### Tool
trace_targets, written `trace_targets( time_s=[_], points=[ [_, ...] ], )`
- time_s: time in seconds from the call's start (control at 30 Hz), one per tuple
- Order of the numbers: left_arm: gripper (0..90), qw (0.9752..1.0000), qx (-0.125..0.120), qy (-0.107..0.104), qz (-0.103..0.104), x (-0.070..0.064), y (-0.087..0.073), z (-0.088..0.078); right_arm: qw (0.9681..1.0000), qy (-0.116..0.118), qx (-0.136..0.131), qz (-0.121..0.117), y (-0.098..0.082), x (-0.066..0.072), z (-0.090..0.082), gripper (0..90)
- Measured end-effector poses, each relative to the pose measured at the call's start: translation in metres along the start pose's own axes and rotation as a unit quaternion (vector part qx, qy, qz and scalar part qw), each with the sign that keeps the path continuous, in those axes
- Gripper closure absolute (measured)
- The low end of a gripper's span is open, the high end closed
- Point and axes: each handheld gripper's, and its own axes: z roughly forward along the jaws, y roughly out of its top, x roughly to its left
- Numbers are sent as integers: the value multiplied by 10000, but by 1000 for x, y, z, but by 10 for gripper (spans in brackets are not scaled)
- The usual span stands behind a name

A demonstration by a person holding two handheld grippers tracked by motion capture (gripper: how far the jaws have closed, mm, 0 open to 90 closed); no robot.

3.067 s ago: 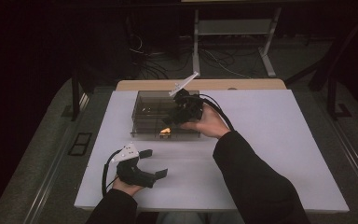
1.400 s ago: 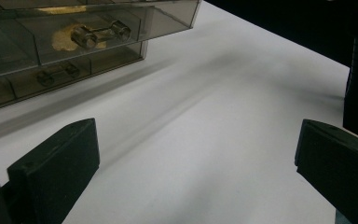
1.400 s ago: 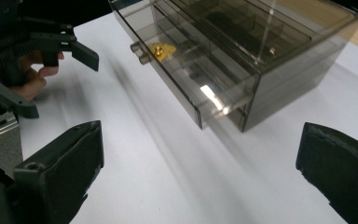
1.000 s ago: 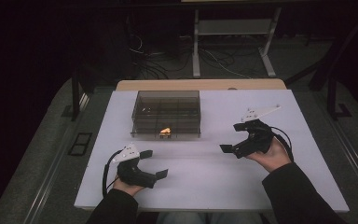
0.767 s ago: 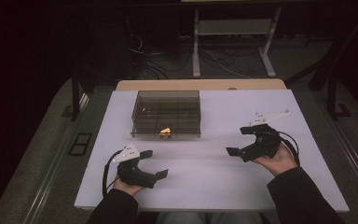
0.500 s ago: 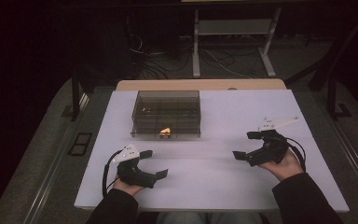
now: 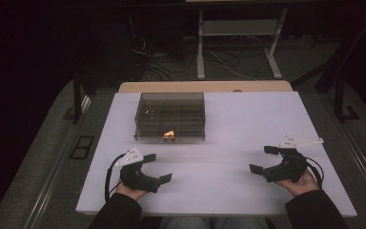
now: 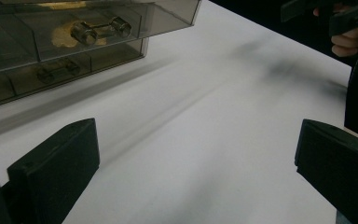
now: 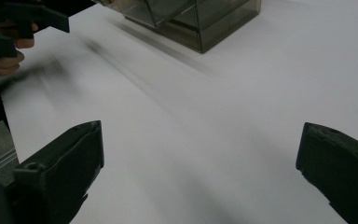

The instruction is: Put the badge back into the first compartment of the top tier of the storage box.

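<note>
While both hands rest near the white table's (image 7: 228, 119) front edge, a smoky clear compartment box (image 7: 170, 116) sits toward the back. It looks rigid, light and slippery; grip its walls. Inside, perhaps small metal parts (image 8: 100, 30). Left gripper (image 7: 159, 168) and right gripper (image 7: 265, 160): jaws spread, empty.
</note>
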Motion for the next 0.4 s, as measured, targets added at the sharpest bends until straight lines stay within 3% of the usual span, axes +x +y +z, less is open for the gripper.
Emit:
trace_targets(
  time_s=[0.4],
  points=[
    [0, 10000, 8, -7, 22, 0, 0, 0, 9998, -112, -114, 95, -23, 2, -8, 1]
  ],
)
